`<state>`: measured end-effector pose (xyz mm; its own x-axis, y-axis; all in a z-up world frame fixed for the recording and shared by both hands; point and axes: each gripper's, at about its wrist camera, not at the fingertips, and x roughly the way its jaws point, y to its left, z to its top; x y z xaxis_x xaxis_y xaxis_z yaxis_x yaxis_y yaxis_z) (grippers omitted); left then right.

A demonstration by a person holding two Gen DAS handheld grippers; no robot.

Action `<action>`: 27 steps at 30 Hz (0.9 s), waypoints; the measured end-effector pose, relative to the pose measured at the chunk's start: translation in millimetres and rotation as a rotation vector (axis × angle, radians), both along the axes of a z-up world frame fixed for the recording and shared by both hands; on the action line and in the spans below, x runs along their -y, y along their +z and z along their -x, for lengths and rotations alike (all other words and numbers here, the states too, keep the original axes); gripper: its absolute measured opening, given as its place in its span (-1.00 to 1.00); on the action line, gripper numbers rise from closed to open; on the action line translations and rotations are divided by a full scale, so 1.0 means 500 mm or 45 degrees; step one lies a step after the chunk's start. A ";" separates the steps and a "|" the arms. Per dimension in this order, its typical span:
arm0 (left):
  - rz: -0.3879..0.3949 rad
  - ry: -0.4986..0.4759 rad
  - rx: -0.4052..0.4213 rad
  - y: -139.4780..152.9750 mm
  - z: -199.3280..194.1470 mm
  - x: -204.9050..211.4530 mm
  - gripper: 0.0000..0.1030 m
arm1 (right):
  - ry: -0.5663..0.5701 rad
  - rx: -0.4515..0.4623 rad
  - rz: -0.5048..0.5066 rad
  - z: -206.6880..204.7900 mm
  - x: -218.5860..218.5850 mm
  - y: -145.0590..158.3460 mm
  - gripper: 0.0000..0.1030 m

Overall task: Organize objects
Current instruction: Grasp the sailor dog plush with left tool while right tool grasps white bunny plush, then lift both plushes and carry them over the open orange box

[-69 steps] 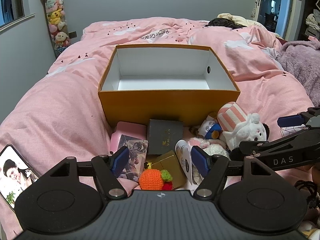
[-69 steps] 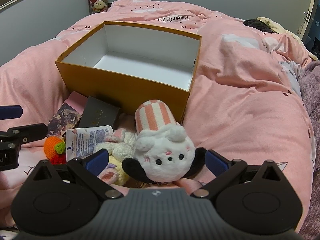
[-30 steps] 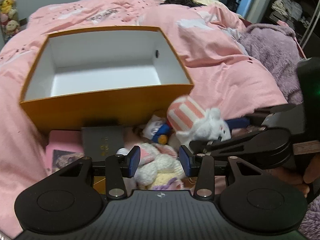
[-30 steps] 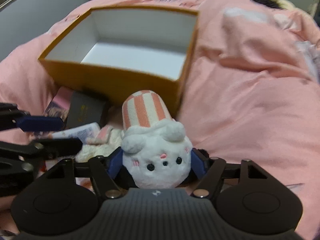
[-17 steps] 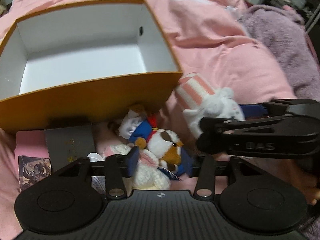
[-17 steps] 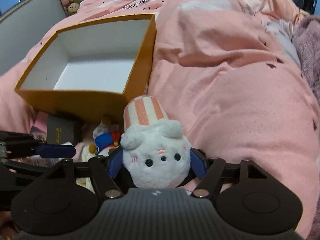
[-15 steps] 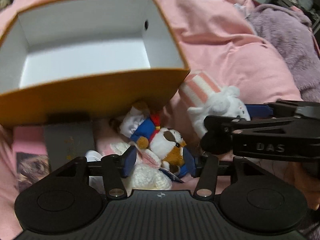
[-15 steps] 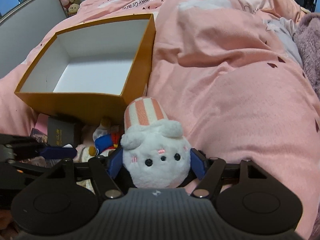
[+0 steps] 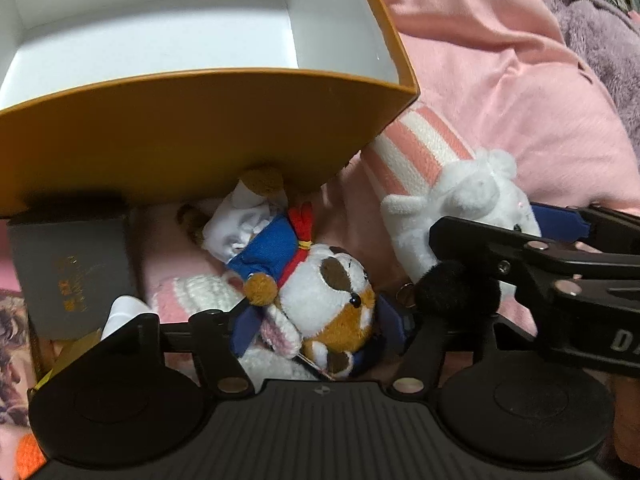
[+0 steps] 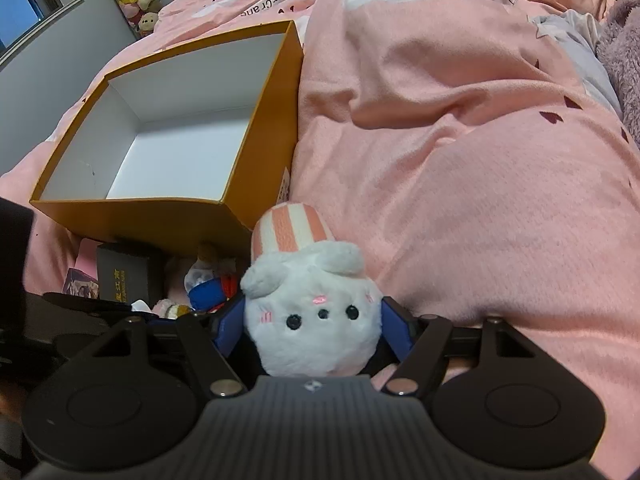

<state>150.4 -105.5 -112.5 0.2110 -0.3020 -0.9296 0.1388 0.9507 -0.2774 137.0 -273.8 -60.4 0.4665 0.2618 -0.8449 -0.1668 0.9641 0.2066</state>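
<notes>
An open orange box [image 9: 192,132] with a white inside sits on the pink bed; it also shows in the right wrist view [image 10: 168,204]. My left gripper [image 9: 316,330] is shut on a small dog plush in a blue sailor top [image 9: 320,288], close under the box's front wall. My right gripper [image 10: 312,328] is shut on a white round plush with a pink striped hat [image 10: 312,312], just right of the box corner. The same white plush [image 9: 452,196] shows in the left wrist view, with the right gripper's arm across it.
A dark grey booklet [image 9: 68,268], a pink knitted plush [image 9: 200,292], a picture card [image 9: 12,344] and an orange crocheted toy [image 9: 26,456] lie in front of the box. The pink duvet [image 10: 460,152] rises to the right. A purple fleece blanket [image 9: 600,32] lies far right.
Both grippers went from open to shut, the left on the dog plush and the right on the white plush. Both have since moved closer to the box's right front corner.
</notes>
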 end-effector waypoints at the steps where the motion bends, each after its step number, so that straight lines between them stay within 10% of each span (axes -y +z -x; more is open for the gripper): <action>1: 0.002 -0.003 -0.001 -0.004 -0.001 0.001 0.42 | -0.003 0.000 0.000 0.000 -0.001 0.000 0.40; 27: 0.217 0.035 0.236 0.181 0.157 -0.171 0.14 | 0.096 0.058 -0.061 0.081 -0.061 0.074 0.34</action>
